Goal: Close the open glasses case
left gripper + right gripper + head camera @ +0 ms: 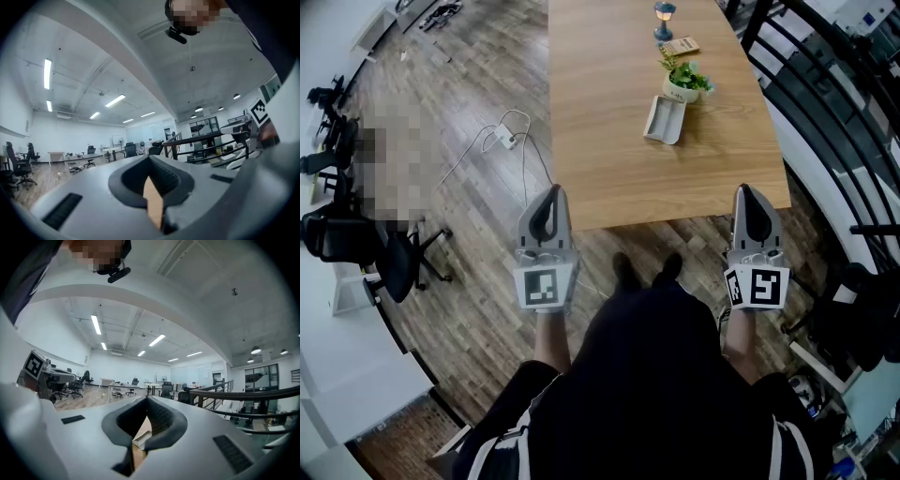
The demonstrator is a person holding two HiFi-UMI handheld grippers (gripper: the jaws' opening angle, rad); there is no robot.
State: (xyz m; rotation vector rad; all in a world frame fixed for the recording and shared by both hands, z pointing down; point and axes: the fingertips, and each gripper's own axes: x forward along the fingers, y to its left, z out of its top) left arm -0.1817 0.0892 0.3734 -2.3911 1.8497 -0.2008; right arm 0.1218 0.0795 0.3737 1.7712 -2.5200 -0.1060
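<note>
Approach stage. The open glasses case (666, 120) lies far up the counter (600, 141), just beside a potted plant (684, 80). I judge I must reach well forward, then fold its lid over gently. Left hand-held gripper (551, 195) and right hand-held gripper (750, 195): jaws pressed together, empty, short of the counter's near edge.

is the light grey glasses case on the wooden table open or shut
Open: in the head view the light grey glasses case lies with its hollow inside facing up, no lid over it.
</note>
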